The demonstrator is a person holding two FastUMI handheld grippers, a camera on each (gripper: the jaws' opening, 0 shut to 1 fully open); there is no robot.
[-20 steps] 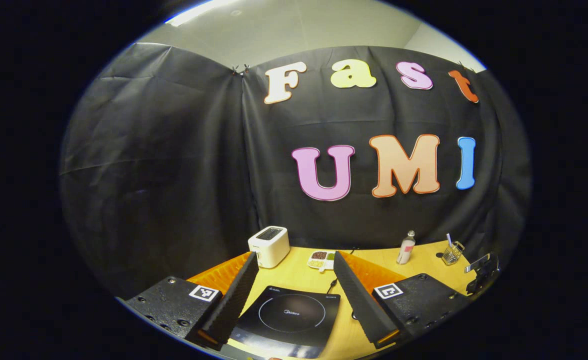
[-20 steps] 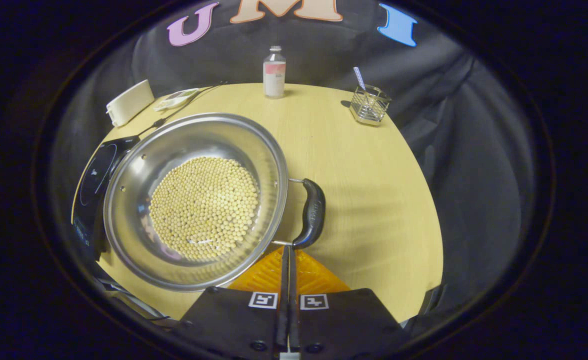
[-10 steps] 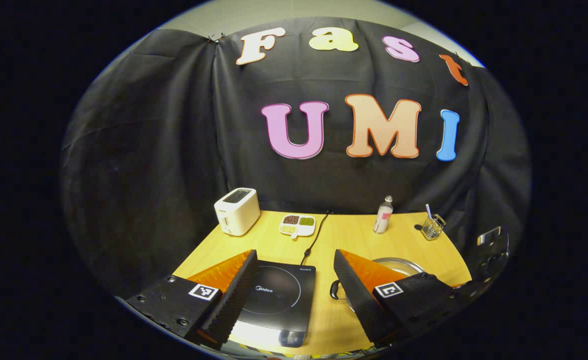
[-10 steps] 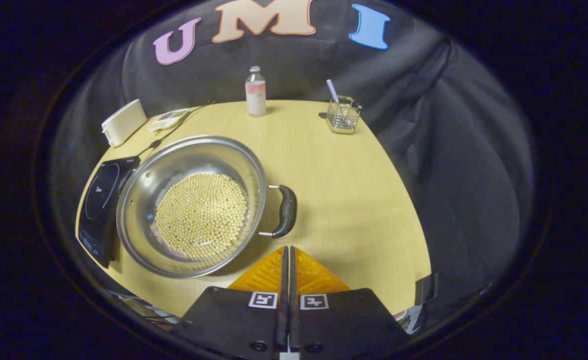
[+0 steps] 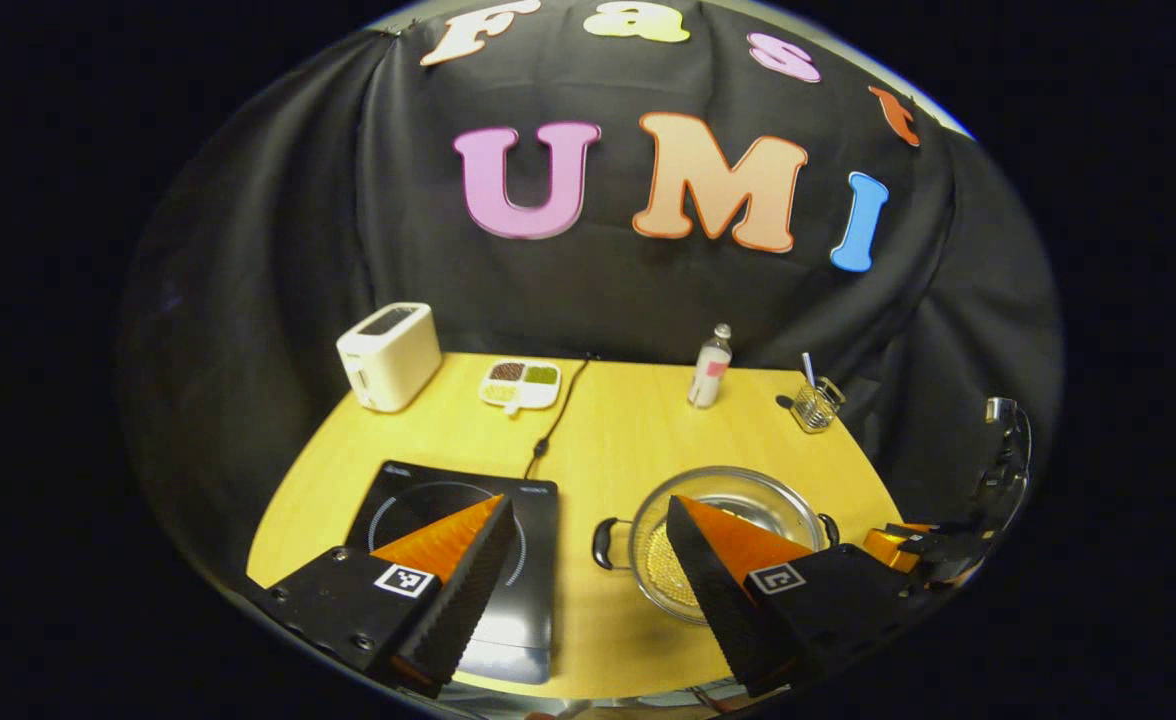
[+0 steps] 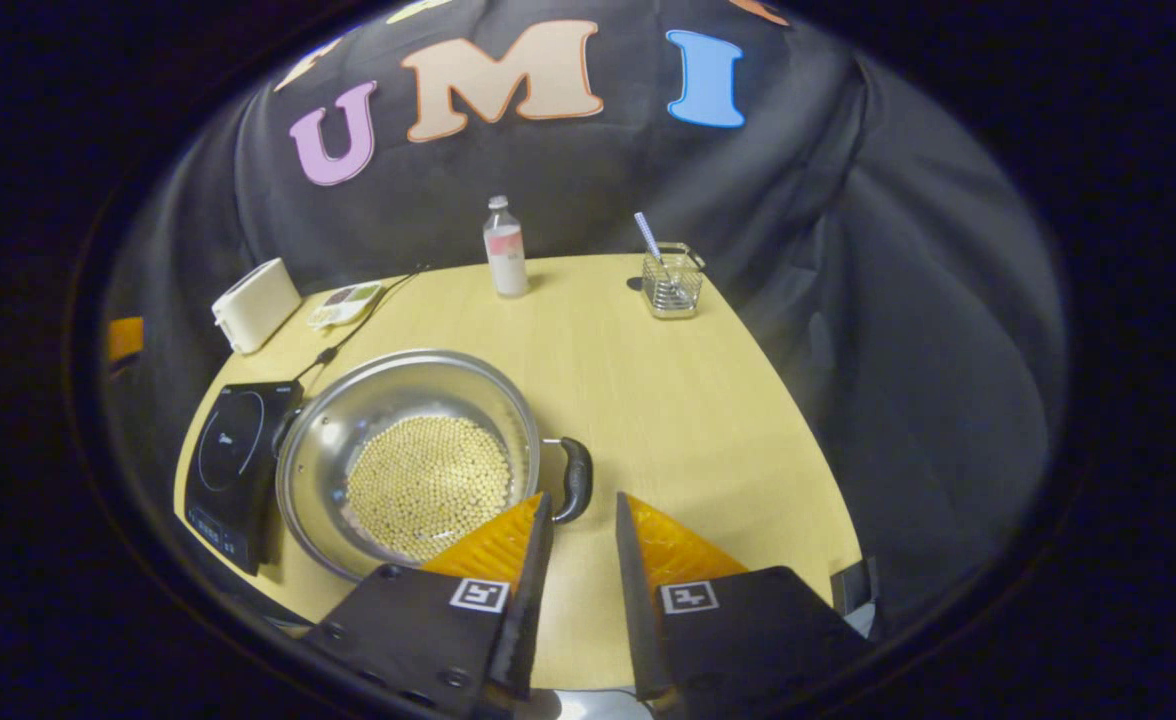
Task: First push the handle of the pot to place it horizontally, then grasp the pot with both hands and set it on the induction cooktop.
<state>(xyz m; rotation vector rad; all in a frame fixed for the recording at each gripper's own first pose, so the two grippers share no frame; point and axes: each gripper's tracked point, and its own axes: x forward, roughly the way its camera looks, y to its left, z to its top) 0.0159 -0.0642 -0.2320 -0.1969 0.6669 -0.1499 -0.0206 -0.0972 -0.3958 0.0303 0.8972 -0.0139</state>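
Pot (image 6: pixel 410 462): steel, holding pale round beans, on the counter (image 6: pixel 668 400) just right of the induction cooktop (image 6: pixel 233 455), not on it.
Pot handles: right handle (image 6: pixel 576 478) is dark and faces the counter's near right side; left handle (image 5: pixel 603 541) shows in the left tool view, pointing at the cooktop.
Left tool (image 5: pixel 588 520): fingers spread wide, grasping nothing, above the counter's near edge.
Right tool (image 6: pixel 580 515): fingers parted a little, holding nothing, just near the right handle.
Writing: the cooktop's print and the bottle's label are too small to read.
Back edge: white toaster (image 5: pixel 388 343), divided dish (image 5: pixel 520 383) of grains, bottle (image 6: pixel 505 260), glass holder (image 6: pixel 670 283).
Cord (image 5: pixel 553 425): runs from the cooktop toward the back edge.
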